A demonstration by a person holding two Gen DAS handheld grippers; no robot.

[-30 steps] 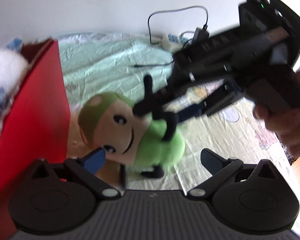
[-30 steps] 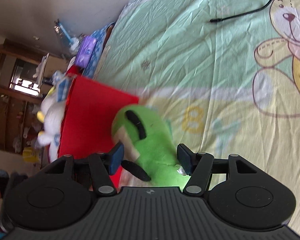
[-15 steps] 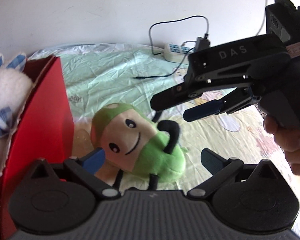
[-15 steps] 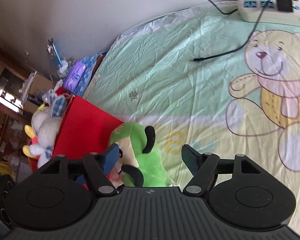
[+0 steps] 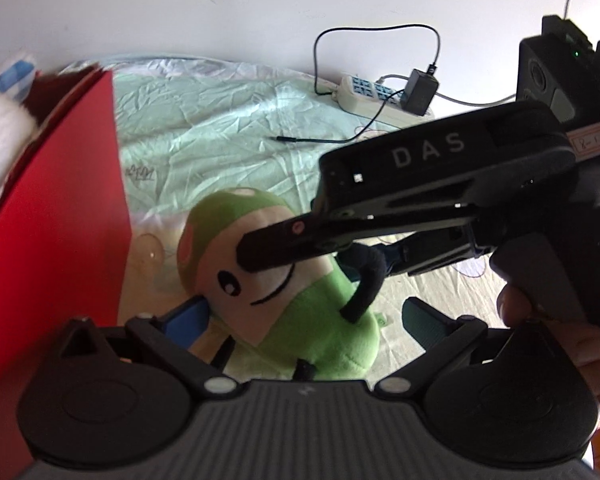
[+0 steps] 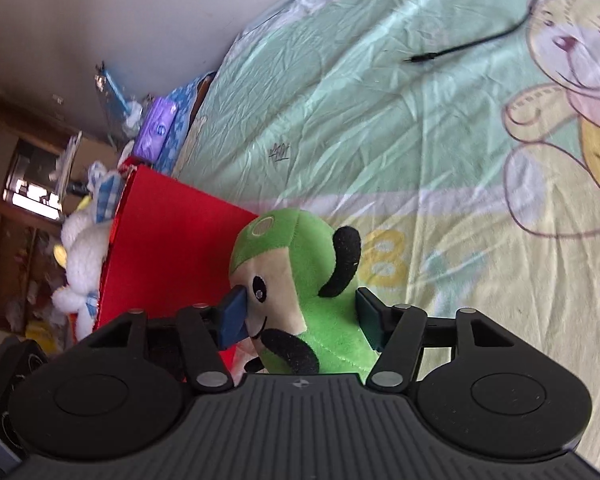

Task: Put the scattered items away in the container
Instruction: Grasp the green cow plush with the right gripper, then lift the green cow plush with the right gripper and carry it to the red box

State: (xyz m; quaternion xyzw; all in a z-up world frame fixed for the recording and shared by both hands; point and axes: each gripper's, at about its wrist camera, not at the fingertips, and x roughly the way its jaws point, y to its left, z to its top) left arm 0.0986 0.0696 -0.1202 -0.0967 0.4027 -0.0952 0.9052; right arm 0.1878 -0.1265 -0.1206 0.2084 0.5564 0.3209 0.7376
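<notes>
Right tongs [image 6: 300,314]: blue pads apart, straddling the green plush toy [image 6: 300,280]; left pad touches the face at about 9 o'clock, right pad sits just beside the green body at 3 o'clock, not yet pressing. Judgement: grasp in progress. To do it well, close across the soft body below the head rather than on the face edge, squeeze until the stuffing gives, then lift clear of the box wall before carrying over.

Left tongs [image 5: 304,316]: pads apart, holding nothing; toy lies between and just beyond them, nearer the left pad.

Toy rests on the bed sheet [image 6: 420,120], head close by the outer wall of the red box [image 6: 172,240] at 10 o'clock. A white plush [image 6: 80,252] already sits in the box.

Farther off at 1 o'clock: loose black cable [image 6: 480,40]; a power strip [image 5: 376,94] by the wall.
</notes>
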